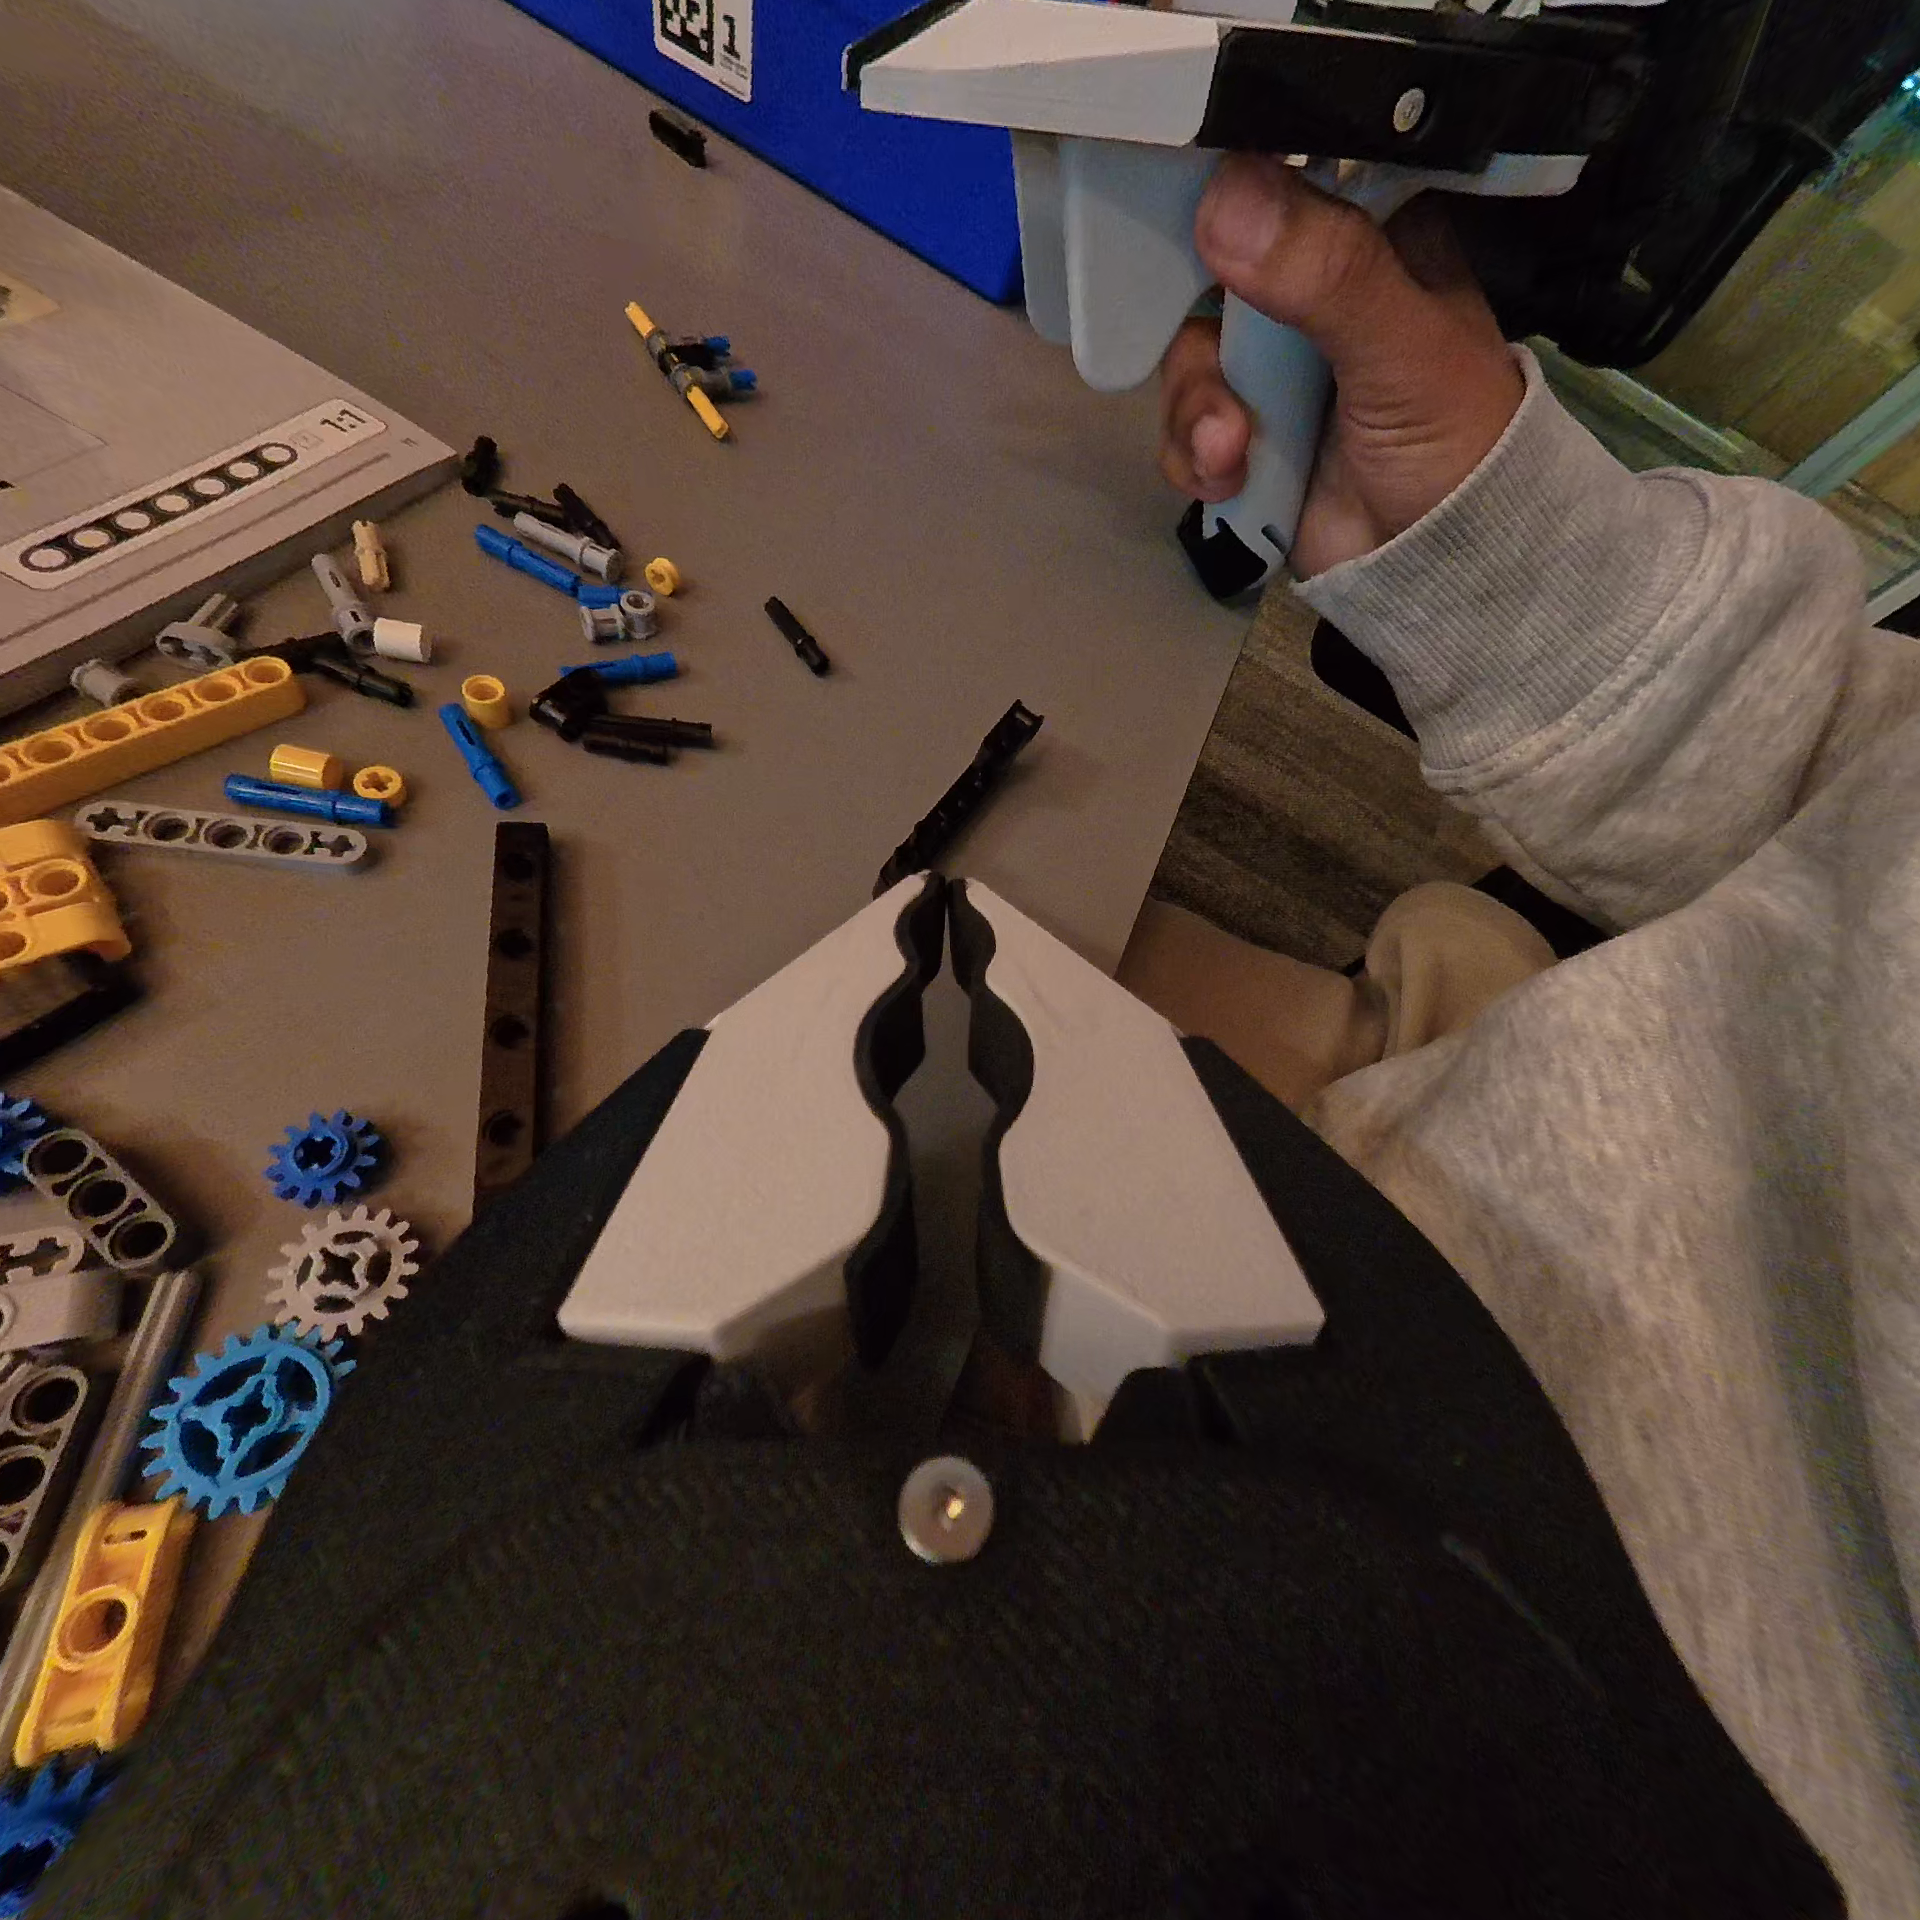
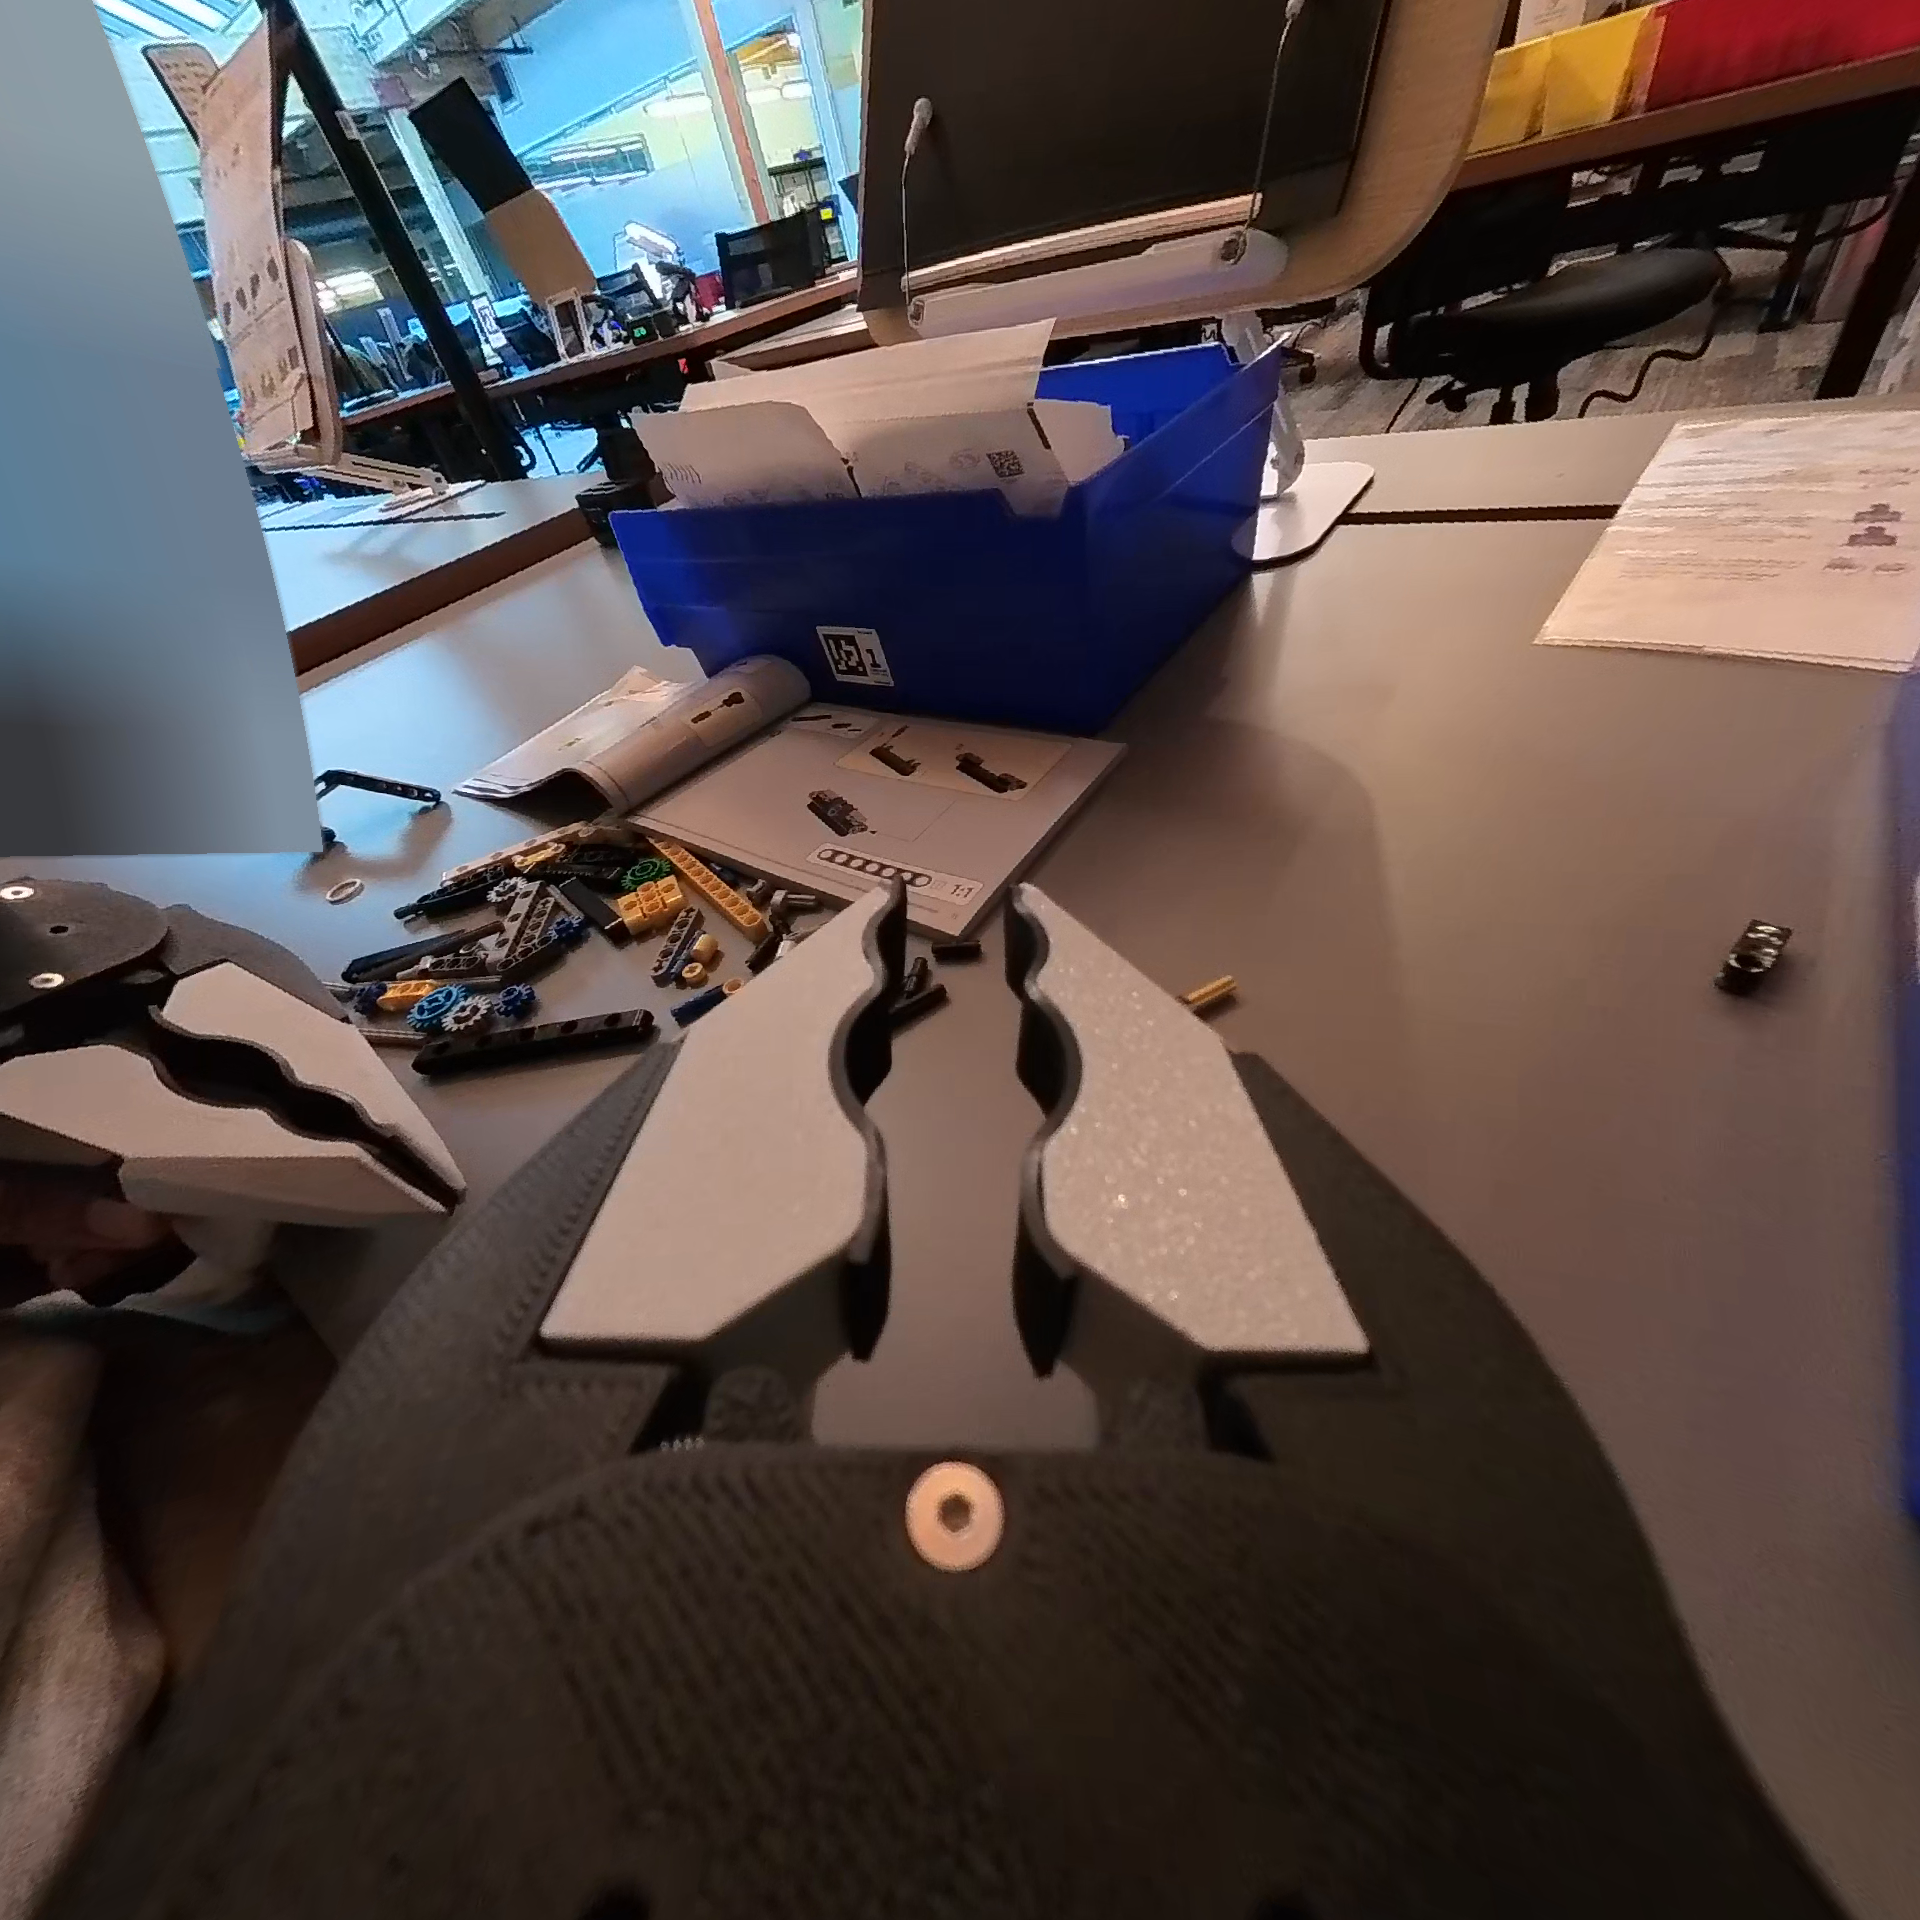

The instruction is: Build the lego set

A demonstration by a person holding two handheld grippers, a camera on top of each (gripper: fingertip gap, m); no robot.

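Booklet between bin and pieces

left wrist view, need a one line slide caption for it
Closed left gripper hovers by the table edge beside scattered Technic pins, beams and gears.

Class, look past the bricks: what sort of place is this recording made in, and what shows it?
Probably an open-plan office or lab workspace. Signs: long shared desks stretching back, a black swivel chair on carpet, and a monitor on a stand behind the blue bin.
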